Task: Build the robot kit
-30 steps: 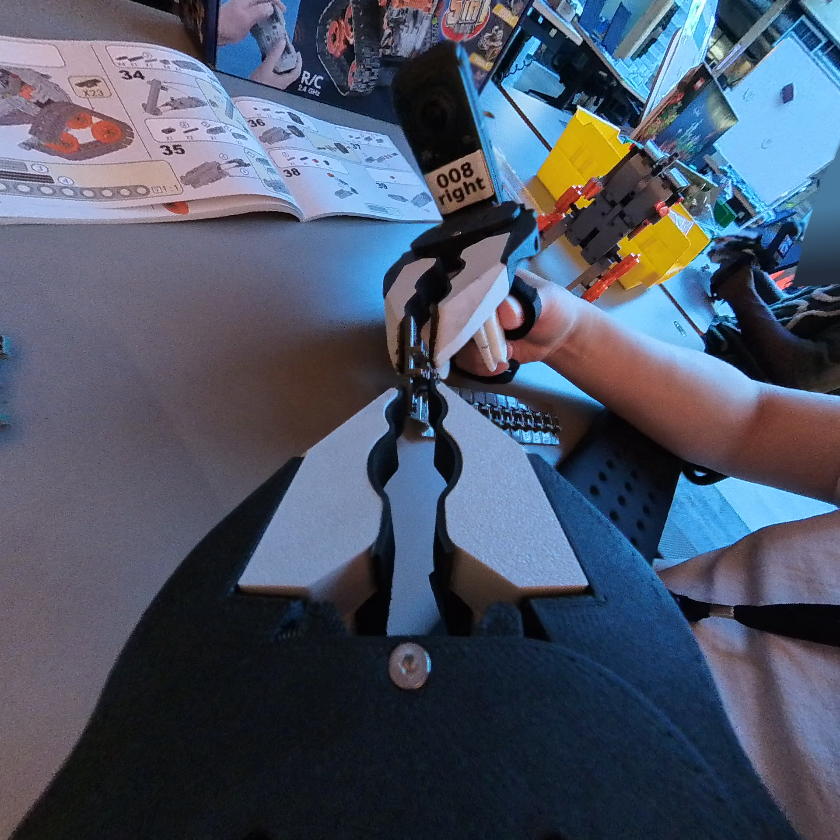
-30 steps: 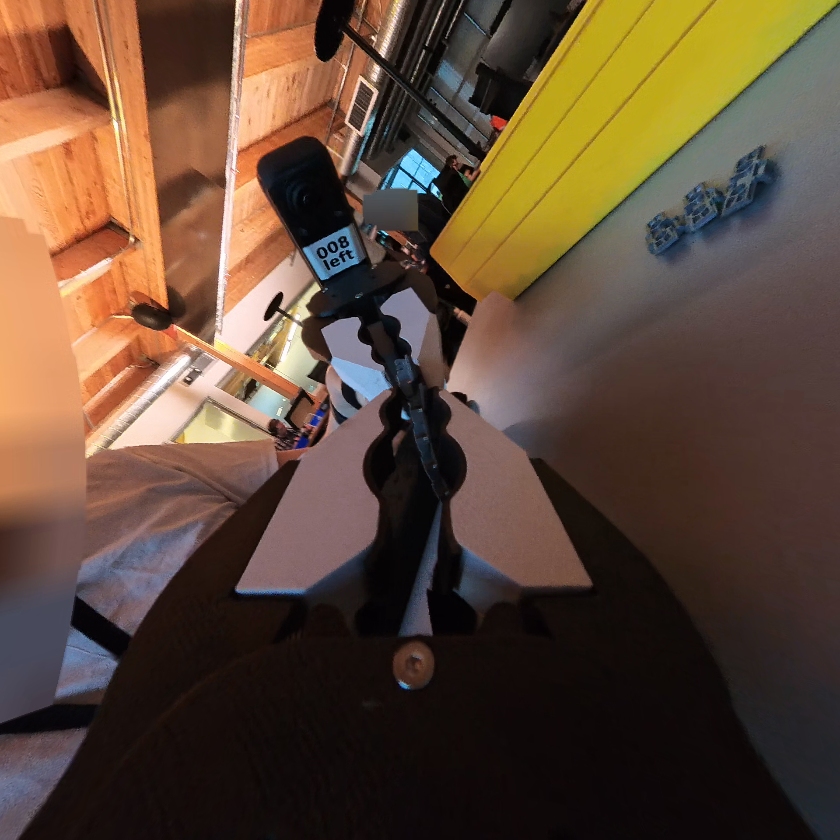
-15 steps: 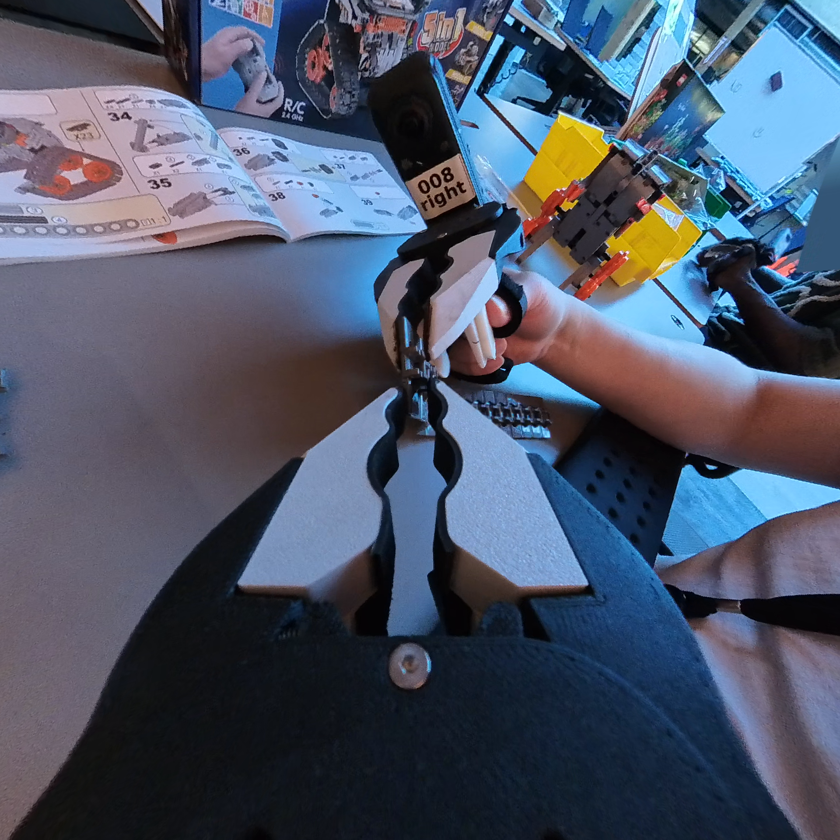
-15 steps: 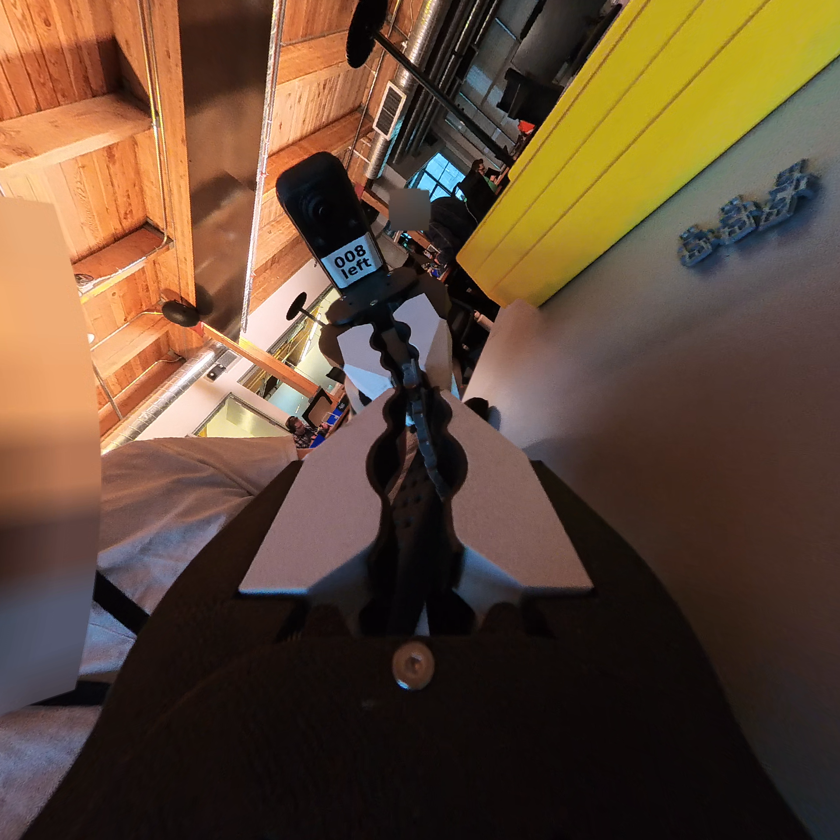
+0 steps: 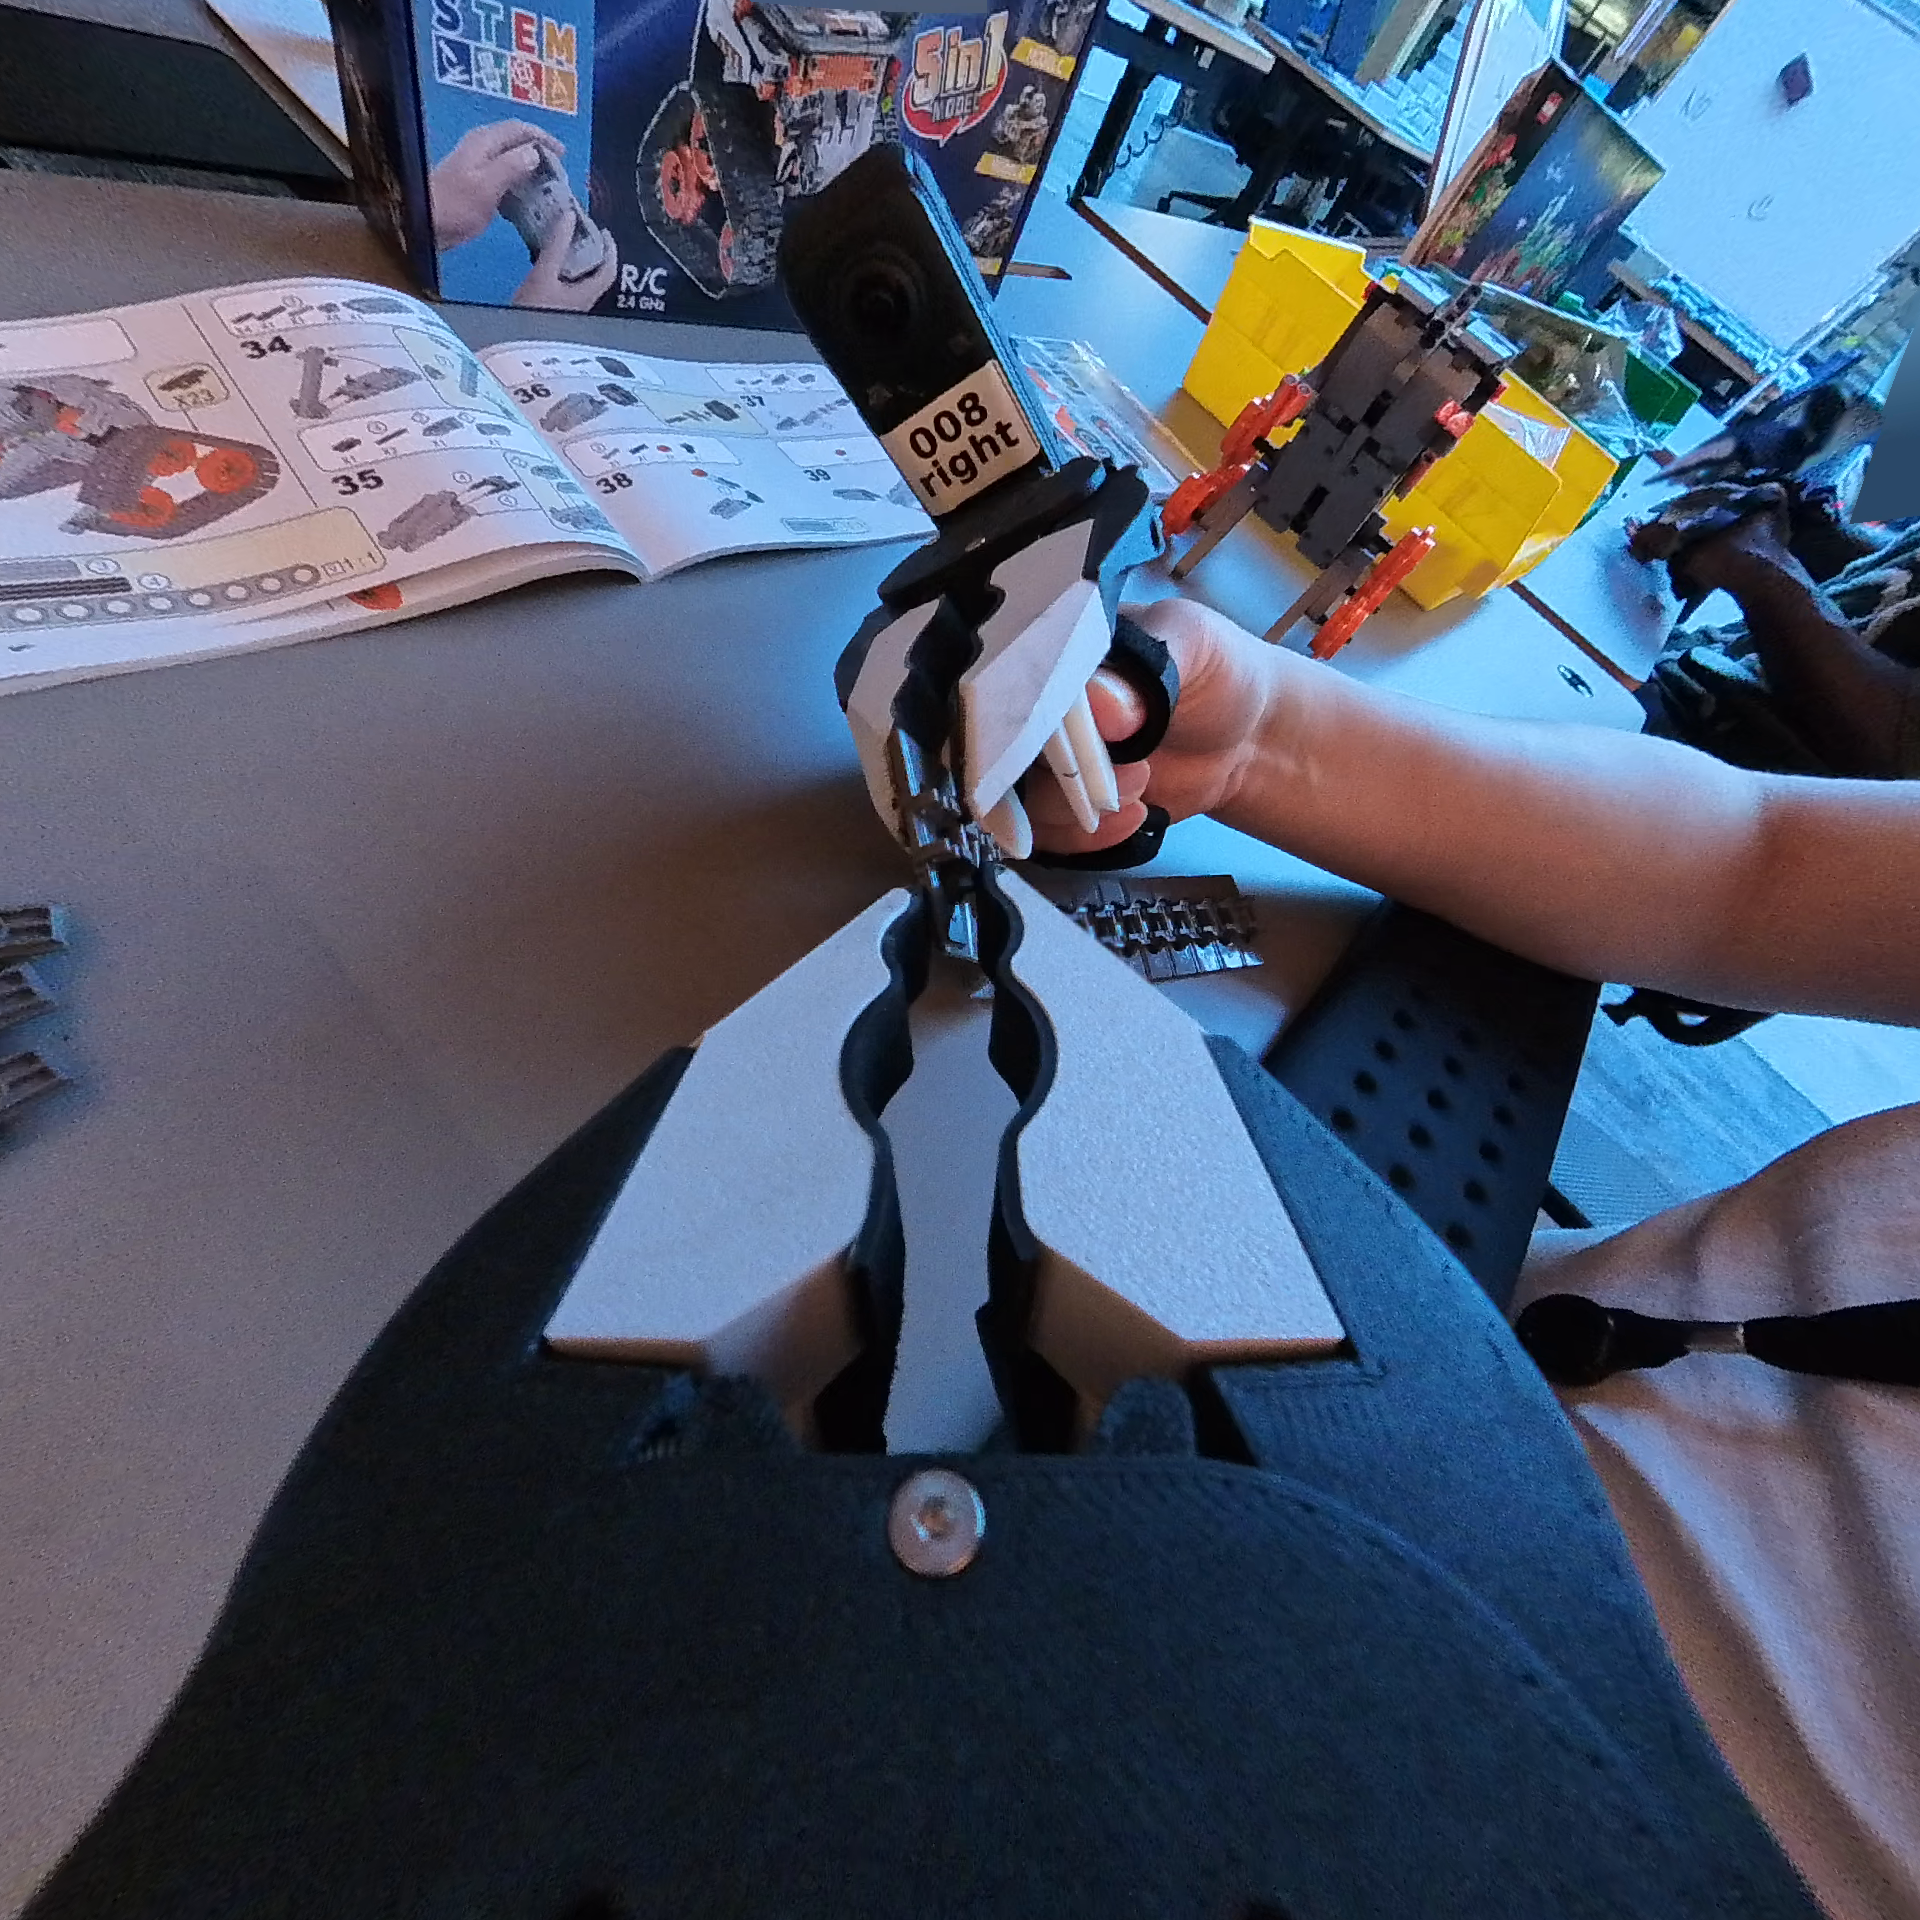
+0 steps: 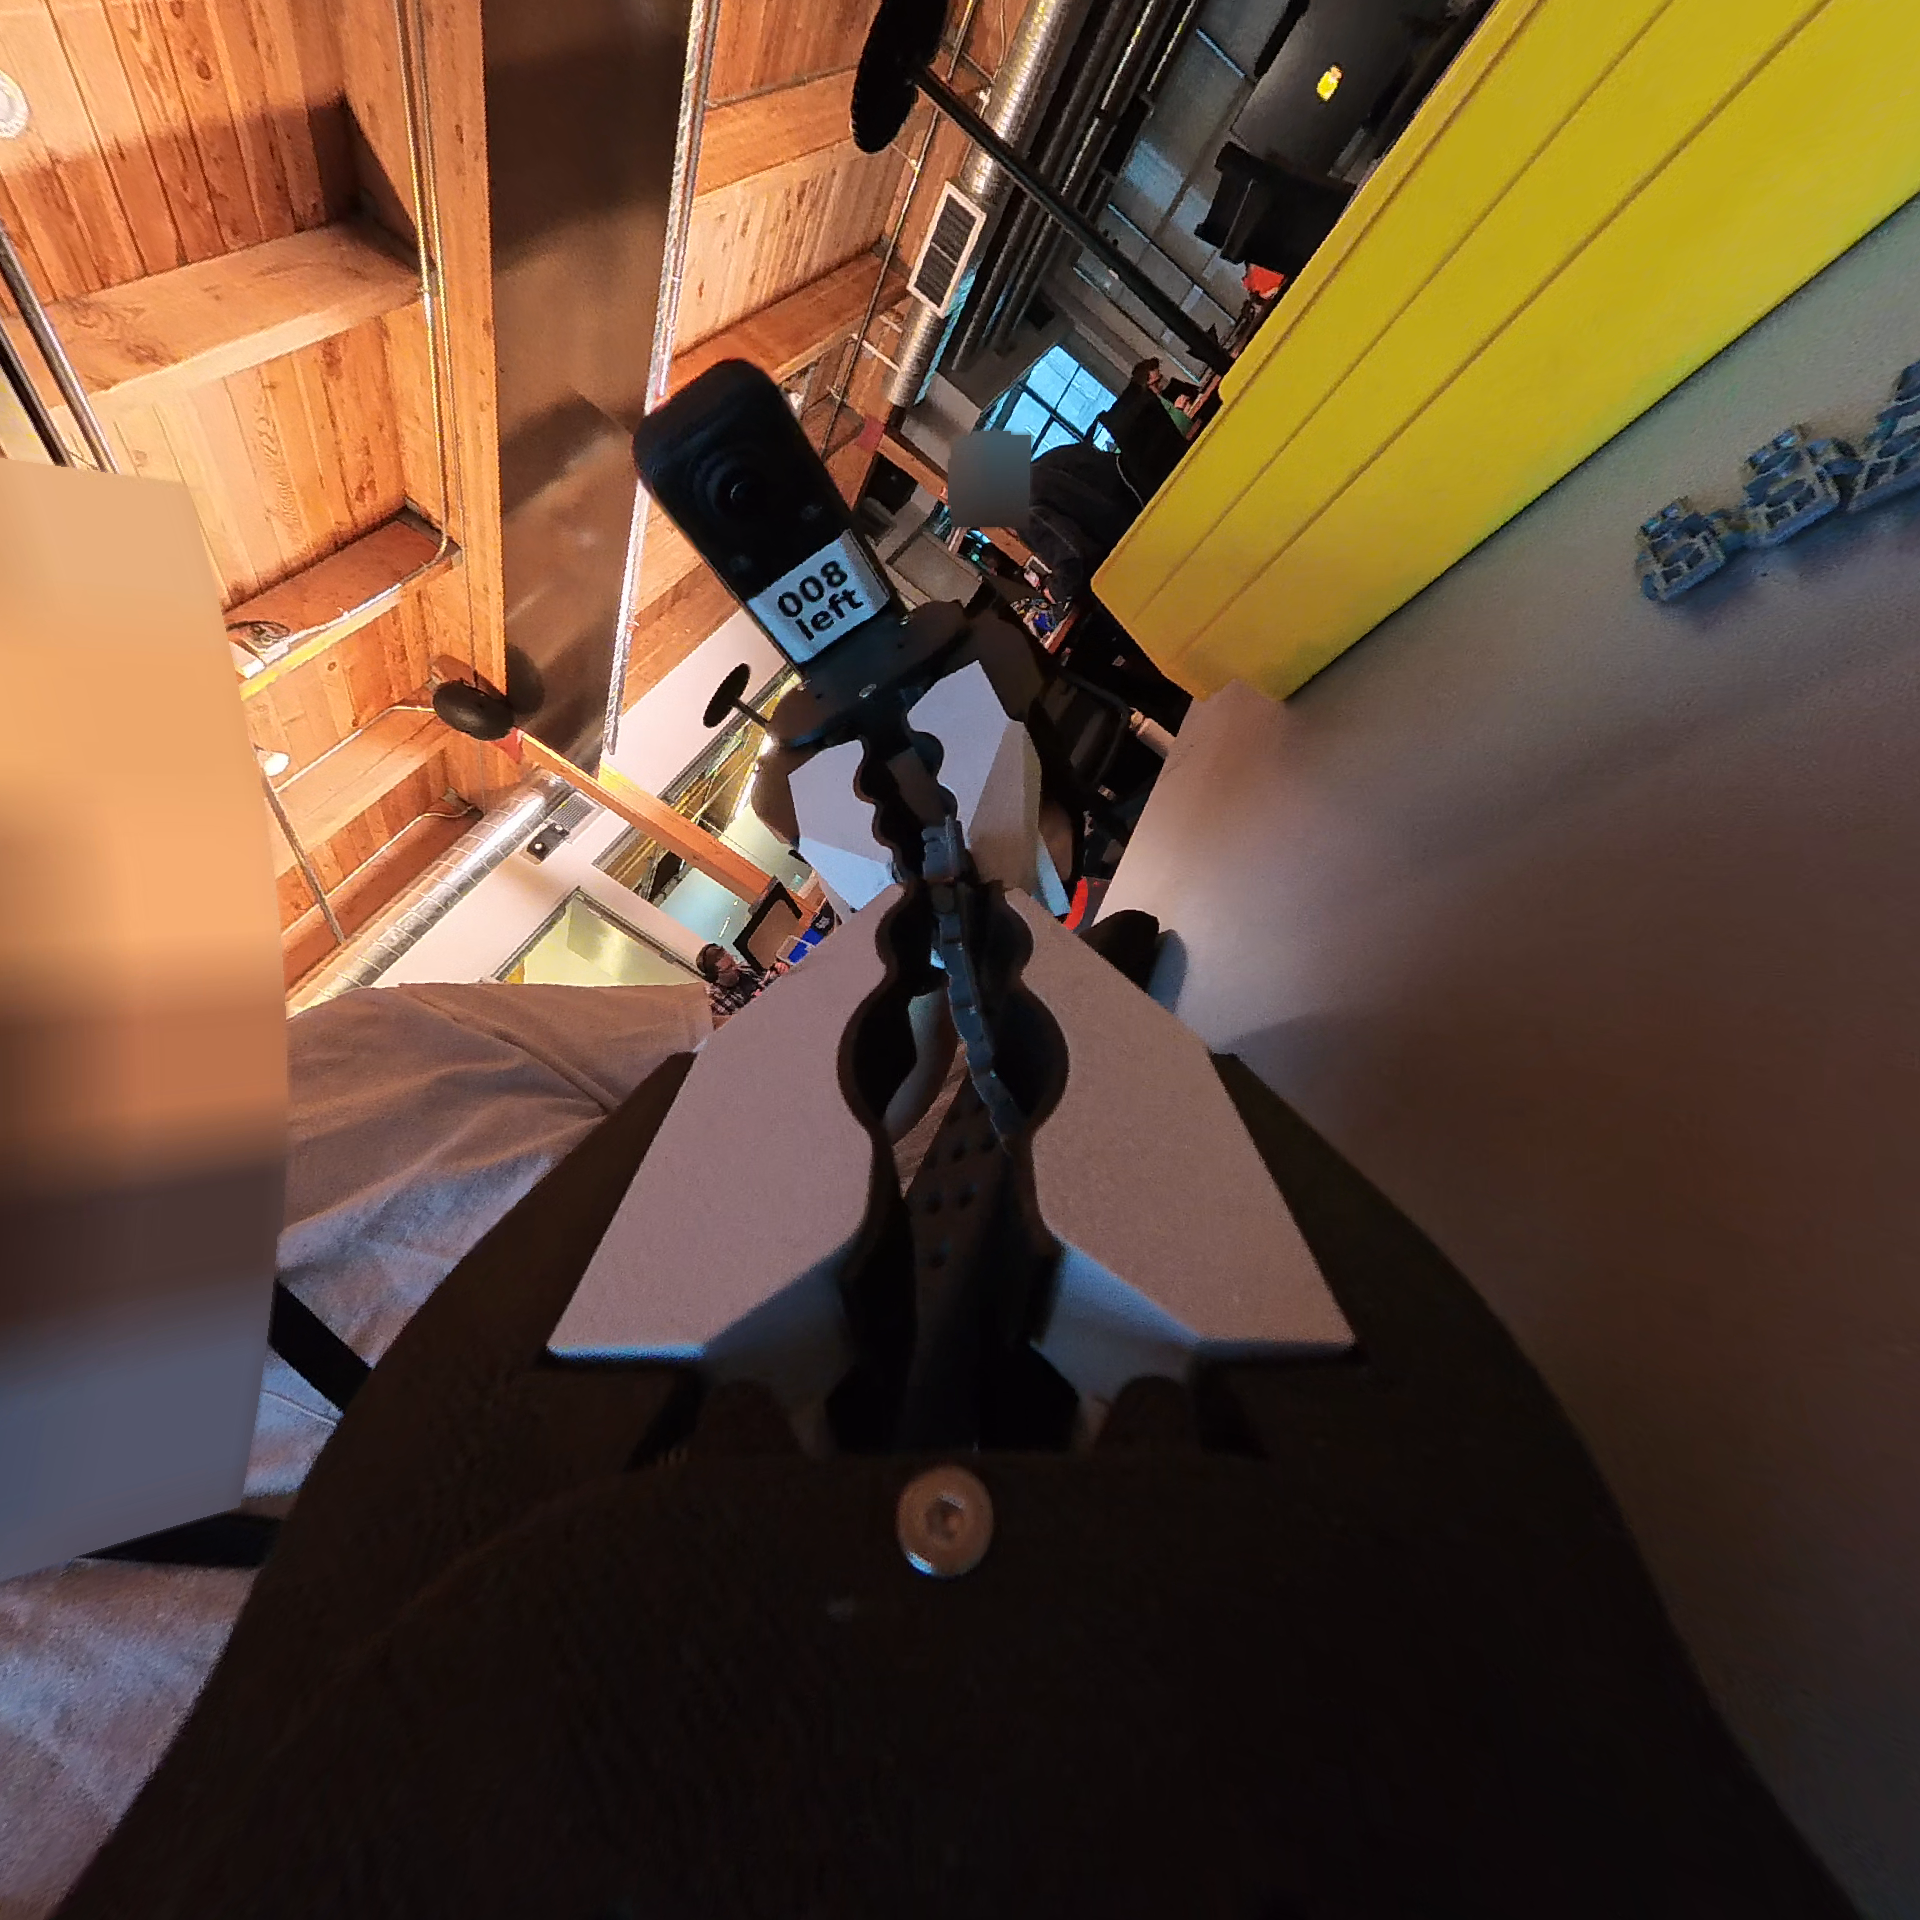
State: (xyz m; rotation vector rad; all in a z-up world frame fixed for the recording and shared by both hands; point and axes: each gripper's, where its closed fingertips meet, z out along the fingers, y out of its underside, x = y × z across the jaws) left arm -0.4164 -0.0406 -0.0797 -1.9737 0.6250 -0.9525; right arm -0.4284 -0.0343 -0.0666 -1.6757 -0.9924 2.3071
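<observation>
Two hand-held grippers meet tip to tip above a grey table (image 5: 436, 831), each clamped on one end of a short dark grey plastic track chain (image 5: 943, 844). The left gripper (image 5: 954, 914), black-bodied with pale grey finger pads, pinches the chain's near end between its closed tips; the right gripper (image 5: 940, 805), gripped by a bare hand (image 5: 1184, 717), bites the far end, its fingers drawn tight on the links. Seen from the right wrist view, the same chain (image 6: 961, 971) runs from the right gripper (image 6: 951, 904) up into the left gripper (image 6: 940, 831), held clear of the table surface.

Just right of the tips, a second strip of dark grey track links (image 5: 1169, 925) lies flat at the table's near edge, beside a black perforated chair seat (image 5: 1434, 1101). At far left an open instruction booklet (image 5: 312, 457) lies spread, and behind it stands a blue toy-kit box (image 5: 582, 145). At far right, a grey and orange brick-built model (image 5: 1351, 457) leans against yellow plastic bins (image 5: 1475, 488). A few loose grey link pieces (image 5: 26, 997) sit at the table's left edge, well apart from the grippers; the right wrist view shows them (image 6: 1766, 509) near a yellow panel (image 6: 1507, 343).
</observation>
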